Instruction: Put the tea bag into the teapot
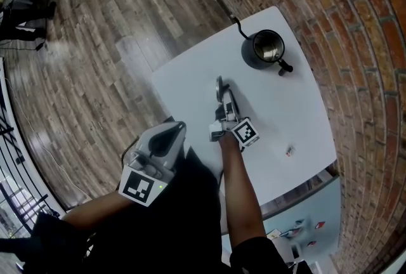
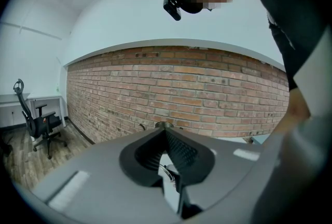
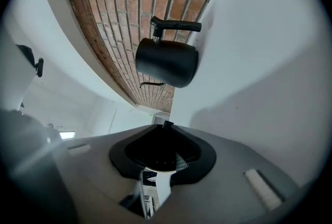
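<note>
While the right tool (image 1: 222, 97) clamps the lid (image 1: 219, 84) above the table (image 1: 190, 76), the open teapot (image 1: 264, 49) stands by the far edge; the tea bag (image 1: 289, 151) lies alone near the right edge. The left tool (image 1: 176, 129), jaws together, hangs off the near edge.

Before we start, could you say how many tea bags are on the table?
1: a small tea bag lying near the white table's right edge; others may be hidden.

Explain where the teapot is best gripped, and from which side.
Probably the handle of the teapot: it juts sideways opposite the spout, clear of the body. Approach from the table's near side with the empty left claw; the right claw holds the lid.
</note>
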### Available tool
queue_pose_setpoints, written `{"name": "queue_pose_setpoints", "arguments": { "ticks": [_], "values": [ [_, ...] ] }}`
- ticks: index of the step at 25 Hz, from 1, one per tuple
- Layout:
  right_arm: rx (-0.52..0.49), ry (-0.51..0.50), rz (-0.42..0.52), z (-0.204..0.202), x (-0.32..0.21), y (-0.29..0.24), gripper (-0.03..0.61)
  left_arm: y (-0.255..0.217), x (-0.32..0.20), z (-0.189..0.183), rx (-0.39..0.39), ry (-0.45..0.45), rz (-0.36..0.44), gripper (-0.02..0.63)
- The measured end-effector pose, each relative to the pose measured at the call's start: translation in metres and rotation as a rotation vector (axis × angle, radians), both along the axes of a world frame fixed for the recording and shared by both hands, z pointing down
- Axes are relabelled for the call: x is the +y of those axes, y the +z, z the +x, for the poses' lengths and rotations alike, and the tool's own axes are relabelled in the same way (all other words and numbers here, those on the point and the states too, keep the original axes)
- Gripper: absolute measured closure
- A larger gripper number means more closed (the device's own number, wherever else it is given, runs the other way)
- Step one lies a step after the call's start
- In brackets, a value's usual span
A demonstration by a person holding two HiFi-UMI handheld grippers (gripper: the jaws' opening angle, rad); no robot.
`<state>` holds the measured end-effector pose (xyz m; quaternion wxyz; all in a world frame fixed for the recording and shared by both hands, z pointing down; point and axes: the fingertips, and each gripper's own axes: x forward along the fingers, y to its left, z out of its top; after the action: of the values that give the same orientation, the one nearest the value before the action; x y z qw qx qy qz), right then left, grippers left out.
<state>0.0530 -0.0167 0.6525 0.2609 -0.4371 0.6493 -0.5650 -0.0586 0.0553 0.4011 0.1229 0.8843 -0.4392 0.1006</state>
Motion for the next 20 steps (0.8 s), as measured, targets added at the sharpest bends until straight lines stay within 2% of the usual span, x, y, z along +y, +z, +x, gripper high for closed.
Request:
{"name": "queue_pose_setpoints", "arguments": {
  "ticks": [6, 10, 14, 20],
  "values": [
    [-0.060, 0.057, -0.028, 0.008, 0.002, 0.005, 0.503, 0.001, 0.002, 0.004, -0.003, 0.010, -0.006, 0.614],
    [-0.219, 0.144, -0.093, 0.019, 0.007, 0.017, 0.502, -0.001, 0.004, 0.006, -0.013, 0.022, 0.009, 0.614],
    [-0.230, 0.160, -0.116, 0.024, 0.009, 0.023, 0.503, -0.003, 0.004, 0.005, -0.018, 0.030, 0.017, 0.614],
    [-0.251, 0.148, -0.127, 0.024, 0.007, 0.024, 0.503, 0.001, 0.003, -0.003, 0.006, -0.003, -0.007, 0.614]
  ]
}}
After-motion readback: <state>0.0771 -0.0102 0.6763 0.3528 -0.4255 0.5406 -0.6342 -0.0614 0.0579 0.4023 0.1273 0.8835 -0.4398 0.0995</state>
